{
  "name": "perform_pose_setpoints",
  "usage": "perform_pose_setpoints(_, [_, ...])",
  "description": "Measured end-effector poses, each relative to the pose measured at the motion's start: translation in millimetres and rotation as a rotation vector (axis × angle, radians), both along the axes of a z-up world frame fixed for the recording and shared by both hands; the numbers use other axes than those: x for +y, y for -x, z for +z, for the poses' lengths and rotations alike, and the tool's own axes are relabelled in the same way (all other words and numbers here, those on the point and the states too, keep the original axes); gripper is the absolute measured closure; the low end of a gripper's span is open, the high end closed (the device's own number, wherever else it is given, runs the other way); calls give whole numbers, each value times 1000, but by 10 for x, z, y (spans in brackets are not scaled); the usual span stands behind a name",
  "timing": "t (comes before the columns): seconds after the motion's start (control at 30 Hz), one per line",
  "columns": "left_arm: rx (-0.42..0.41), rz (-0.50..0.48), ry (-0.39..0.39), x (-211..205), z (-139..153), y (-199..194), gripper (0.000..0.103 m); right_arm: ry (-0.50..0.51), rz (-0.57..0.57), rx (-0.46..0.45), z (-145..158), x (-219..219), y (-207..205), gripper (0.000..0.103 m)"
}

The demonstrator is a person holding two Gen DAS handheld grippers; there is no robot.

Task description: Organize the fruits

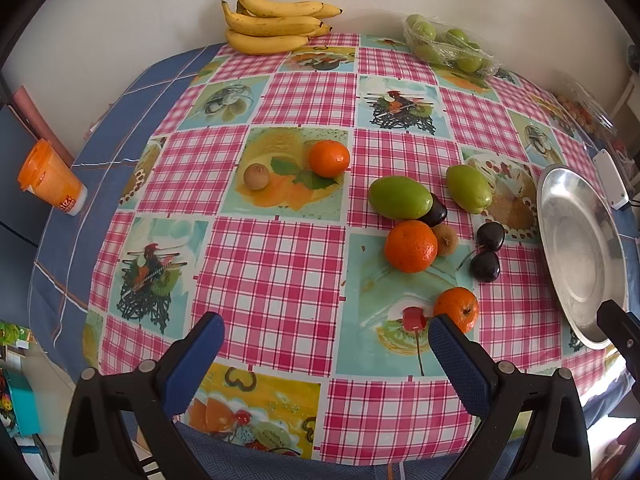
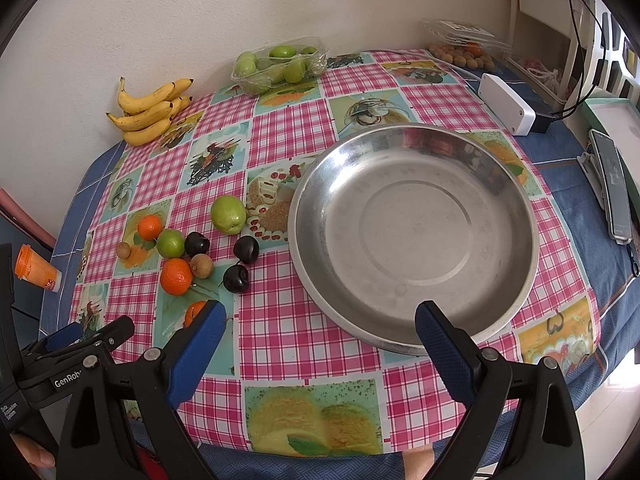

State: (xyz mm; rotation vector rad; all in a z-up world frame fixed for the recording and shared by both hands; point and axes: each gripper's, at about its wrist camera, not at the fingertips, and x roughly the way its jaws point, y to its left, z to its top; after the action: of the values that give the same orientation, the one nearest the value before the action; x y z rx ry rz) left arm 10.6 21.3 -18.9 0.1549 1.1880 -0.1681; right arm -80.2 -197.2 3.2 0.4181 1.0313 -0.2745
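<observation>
Loose fruit lies on the checked tablecloth: three oranges (image 1: 411,246) (image 1: 329,158) (image 1: 457,308), two green fruits (image 1: 399,197) (image 1: 468,189), dark plums (image 1: 485,266), and small brown fruits (image 1: 255,176). An empty steel plate (image 2: 412,236) sits to their right; it also shows in the left wrist view (image 1: 580,252). My left gripper (image 1: 326,336) is open and empty above the near table, its right finger just in front of the nearest orange. My right gripper (image 2: 320,326) is open and empty at the plate's near rim.
A banana bunch (image 1: 272,20) and a clear tray of green fruit (image 1: 448,44) stand at the far edge by the wall. An orange cup (image 1: 50,178) stands at left. A white box (image 2: 506,104), a phone (image 2: 612,188) and a fruit punnet (image 2: 464,48) lie at right.
</observation>
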Motion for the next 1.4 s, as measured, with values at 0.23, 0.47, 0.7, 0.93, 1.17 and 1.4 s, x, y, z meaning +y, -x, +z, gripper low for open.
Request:
perform_pose_setpoints(0.23, [9,-1,-6,2,-19,-13,0,0,4,4,-7,3,-6,7])
perform_pose_setpoints(0.47, [38,15,-9,17,-68,-70,0,-26,42,4,-54,54,-69,7])
perform_pose_setpoints(0.7, [43,50,20,60,-80,-181,0,-80,98,21,-123,185,-267,7])
perform_pose_setpoints(0.93, [20,73,66,67,-59,-333,0,-71,192,56,-202,461,-477,7])
perform_pose_setpoints(1.17, [-101,132,138,170,41,-464,0,-73,235,107,-356,599,-623,7])
perform_pose_setpoints(1.4, [-118,137,139,187,-54,-557,0,-59,259,146,-459,706,-718,7])
